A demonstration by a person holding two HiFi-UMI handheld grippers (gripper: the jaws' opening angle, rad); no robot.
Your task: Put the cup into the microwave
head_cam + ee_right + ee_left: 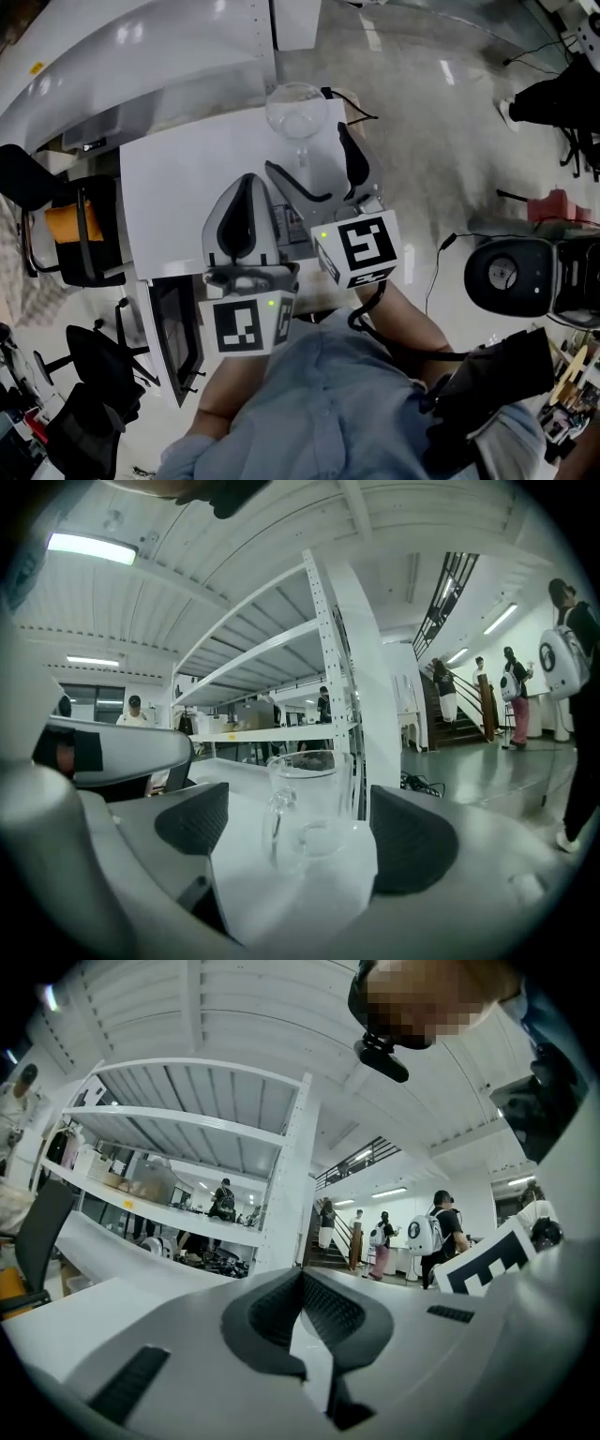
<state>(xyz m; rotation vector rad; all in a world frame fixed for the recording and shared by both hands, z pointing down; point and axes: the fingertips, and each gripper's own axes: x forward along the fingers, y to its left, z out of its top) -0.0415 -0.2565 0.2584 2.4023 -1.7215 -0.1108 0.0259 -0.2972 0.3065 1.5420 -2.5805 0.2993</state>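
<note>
Glossy grey floor (441,122), white shelving (347,667).

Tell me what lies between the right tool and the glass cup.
Nothing but bare white table: the right gripper view shows the cup standing just ahead of the open right tool.

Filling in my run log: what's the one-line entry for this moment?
phase: pre-grasp | cup: upright on table, untouched | right hand-held gripper: open, cup ahead of jaws | left hand-held gripper: shut, empty
</note>
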